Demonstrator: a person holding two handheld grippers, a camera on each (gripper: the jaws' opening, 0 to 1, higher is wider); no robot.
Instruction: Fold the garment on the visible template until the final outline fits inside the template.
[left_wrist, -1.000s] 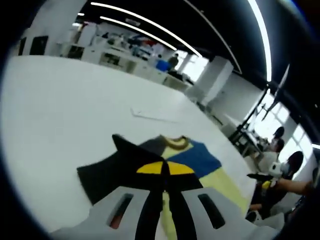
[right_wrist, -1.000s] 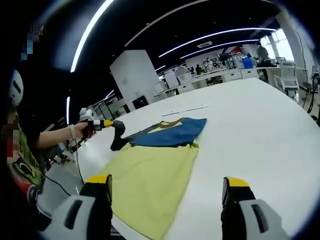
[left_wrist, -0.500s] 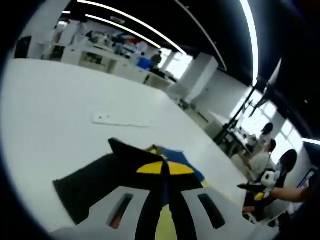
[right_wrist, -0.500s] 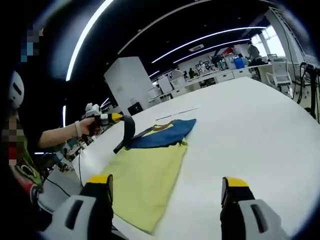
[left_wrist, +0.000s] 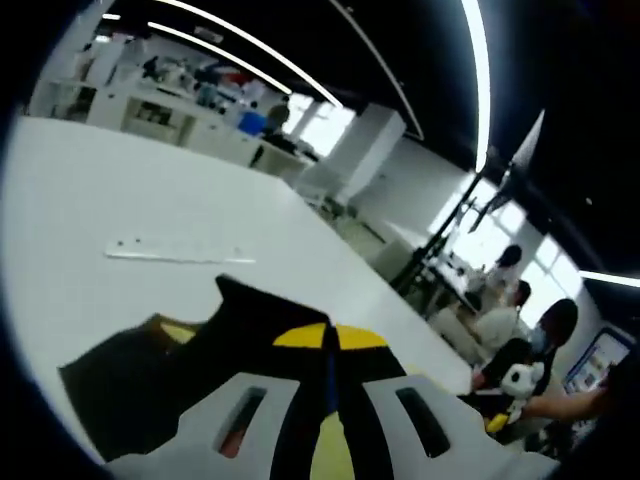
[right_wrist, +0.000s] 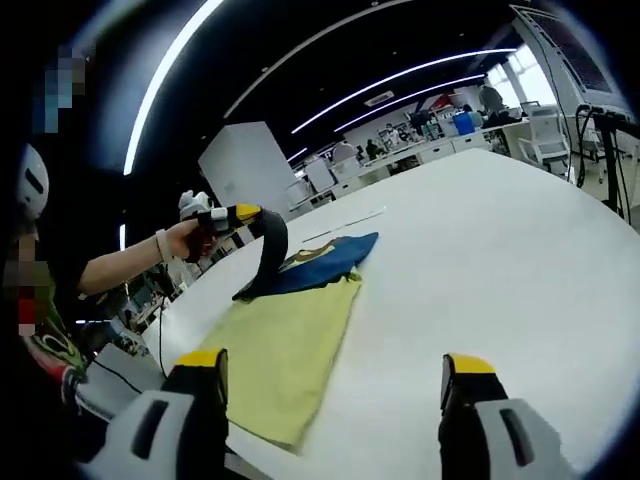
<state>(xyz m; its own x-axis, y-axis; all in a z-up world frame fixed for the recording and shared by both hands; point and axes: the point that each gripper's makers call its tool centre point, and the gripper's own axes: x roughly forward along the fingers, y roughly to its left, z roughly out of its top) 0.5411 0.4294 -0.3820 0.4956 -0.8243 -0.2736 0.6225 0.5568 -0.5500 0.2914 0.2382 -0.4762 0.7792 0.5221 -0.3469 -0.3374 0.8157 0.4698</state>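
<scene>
Dark sleeve (left_wrist: 150, 375) pinched between left gripper (left_wrist: 330, 340) fingers, lifted.

The garment (right_wrist: 290, 335) is soft matt cloth, yellow-green and blue, with a dark sleeve (right_wrist: 268, 255). The table (right_wrist: 520, 260) is smooth, matt white.

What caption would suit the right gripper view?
Left gripper lifts the garment's dark sleeve off the white table.
</scene>
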